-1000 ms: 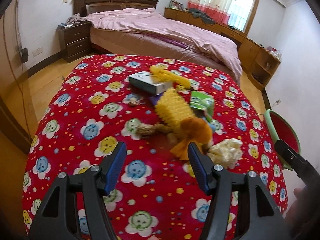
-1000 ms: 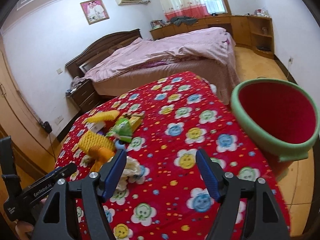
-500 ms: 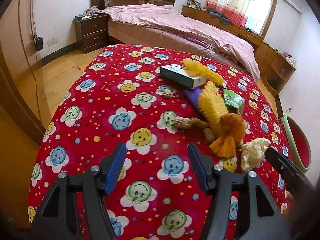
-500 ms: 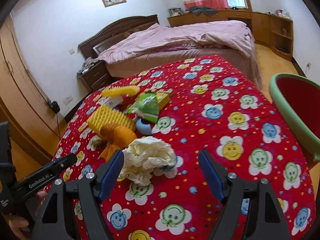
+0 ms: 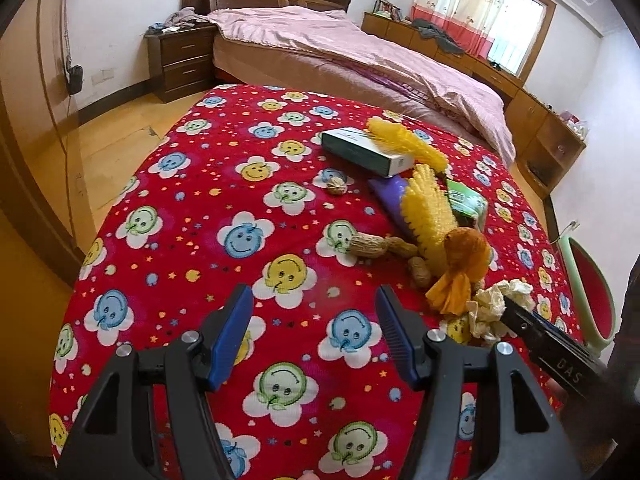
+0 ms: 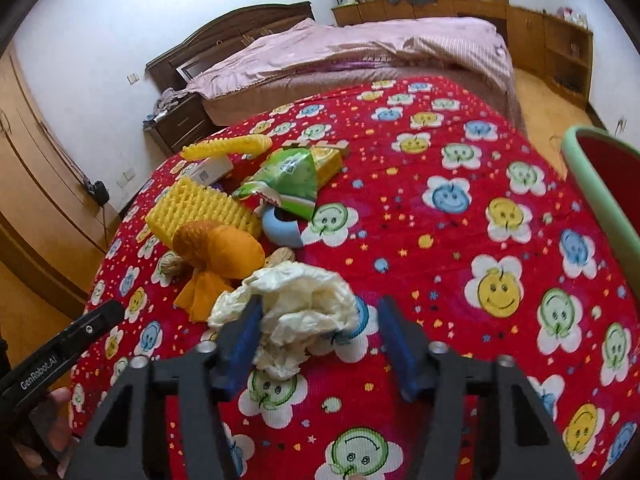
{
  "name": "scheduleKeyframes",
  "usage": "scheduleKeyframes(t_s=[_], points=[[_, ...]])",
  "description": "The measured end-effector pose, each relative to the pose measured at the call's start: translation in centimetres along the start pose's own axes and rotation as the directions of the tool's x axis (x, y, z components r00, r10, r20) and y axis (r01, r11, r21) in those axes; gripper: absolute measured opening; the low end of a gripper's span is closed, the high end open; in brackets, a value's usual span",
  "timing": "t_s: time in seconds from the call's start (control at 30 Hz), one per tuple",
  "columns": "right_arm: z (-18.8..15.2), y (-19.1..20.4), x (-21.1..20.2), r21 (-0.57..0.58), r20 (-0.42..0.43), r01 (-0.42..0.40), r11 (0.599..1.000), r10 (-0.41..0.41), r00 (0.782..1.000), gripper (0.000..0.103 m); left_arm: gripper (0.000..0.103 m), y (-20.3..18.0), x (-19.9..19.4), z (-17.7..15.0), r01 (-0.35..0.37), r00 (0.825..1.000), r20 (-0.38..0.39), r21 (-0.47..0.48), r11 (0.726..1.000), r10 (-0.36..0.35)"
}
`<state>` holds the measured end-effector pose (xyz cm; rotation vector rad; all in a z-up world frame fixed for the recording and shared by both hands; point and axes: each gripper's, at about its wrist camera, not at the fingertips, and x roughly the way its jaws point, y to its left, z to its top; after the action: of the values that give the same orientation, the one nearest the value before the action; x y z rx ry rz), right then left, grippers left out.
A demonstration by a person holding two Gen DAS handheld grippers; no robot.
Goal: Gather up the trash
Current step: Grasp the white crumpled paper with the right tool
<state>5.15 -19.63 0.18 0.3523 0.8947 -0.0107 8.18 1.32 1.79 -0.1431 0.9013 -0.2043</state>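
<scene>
where the right claw gapes, crumpled tissue between

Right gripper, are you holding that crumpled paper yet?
No. The right gripper is open around the crumpled paper, not squeezing it. The left gripper holds nothing.

Bright window daylight, fisheye-warped edges, slight blur

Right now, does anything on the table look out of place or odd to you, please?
Yes. A crumpled paper wad lies loose on the red tablecloth, between the open right gripper, and peanuts are scattered beside the yellow brush; the red bin stands off the table's edge.
</scene>
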Motion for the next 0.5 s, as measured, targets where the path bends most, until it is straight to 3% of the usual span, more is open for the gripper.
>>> scheduleKeyframes(t_s=[0.03, 0.27, 0.33, 0.5], points=[[0.0, 0.0, -0.1, -0.005, 0.003, -0.003, 1.0, 0.003, 1.0, 0.045, 0.063, -0.1, 0.0, 0.0, 0.006, 1.0, 0.0, 0.002, 1.0, -0.006], [-0.5, 0.3, -1.0, -0.046, 0.008, -0.025, 0.999, 0.025, 1.0, 0.026, 0.063, -0.9, -0.1, -0.1, 0.028, 1.0, 0.003, 0.001, 1.0, -0.028], [-0.6, 0.2, -1.5, -0.05, 0.016, -0.021, 0.999, 0.022, 1.0, 0.016, 0.063, -1.1, -0.1, -0.1, 0.029, 1.0, 0.003, 0.003, 1.0, -0.029], [-0.6, -0.4, -3.1, -0.053, 0.055, -0.022, 0.998, 0.025, 0.998, 0.015, 0.063, -1.6, -0.1, -0.1, 0.028, 1.0, 0.0, 0.009, 1.0, -0.028]])
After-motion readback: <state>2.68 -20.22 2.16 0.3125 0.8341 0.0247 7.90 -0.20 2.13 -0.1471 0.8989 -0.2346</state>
